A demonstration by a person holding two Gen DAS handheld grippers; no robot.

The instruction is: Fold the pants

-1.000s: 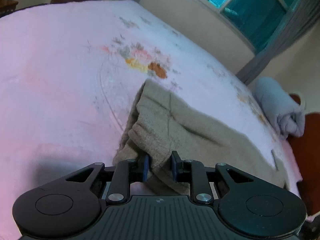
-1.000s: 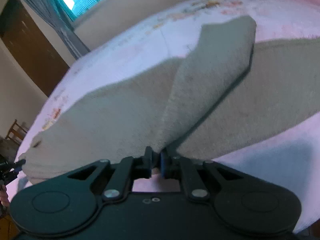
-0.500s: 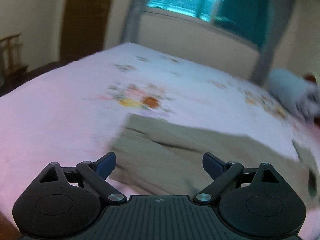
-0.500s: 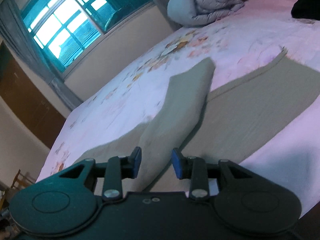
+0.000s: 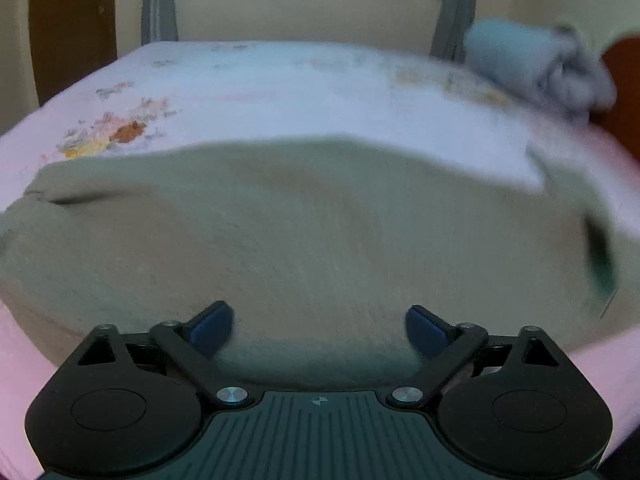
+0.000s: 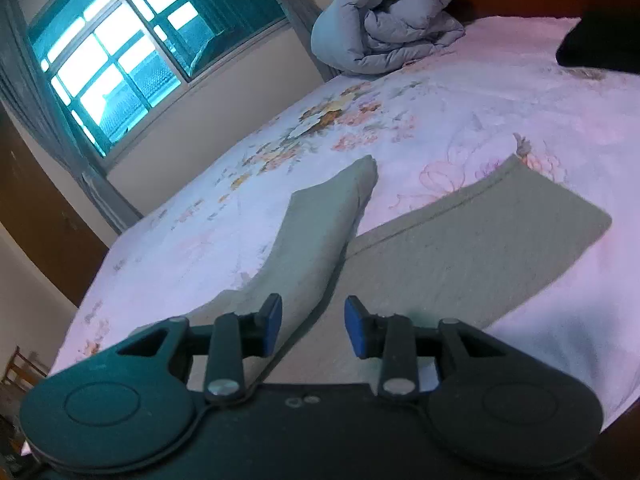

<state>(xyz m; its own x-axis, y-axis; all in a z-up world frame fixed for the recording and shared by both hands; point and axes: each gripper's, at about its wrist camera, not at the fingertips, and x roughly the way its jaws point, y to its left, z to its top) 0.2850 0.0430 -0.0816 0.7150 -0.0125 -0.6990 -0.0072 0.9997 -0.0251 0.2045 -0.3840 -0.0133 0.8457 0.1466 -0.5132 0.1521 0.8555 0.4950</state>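
Both grippers, left point(image 5: 319, 330) and right point(image 6: 313, 330), are gaping empty above the khaki pants point(image 6: 460, 248); that flipped-over leg point(image 6: 320, 232) is risking a crooked fold.

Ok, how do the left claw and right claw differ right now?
The left claw is spread wide; the right claw has a narrower gap. The left claw faces flat pants; the right claw points at a raised flap. Both are open, holding nothing.

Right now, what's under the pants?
The pants lie on the floral bedsheet, one flap folded over their own fabric. Whatever is beneath them stays hidden.
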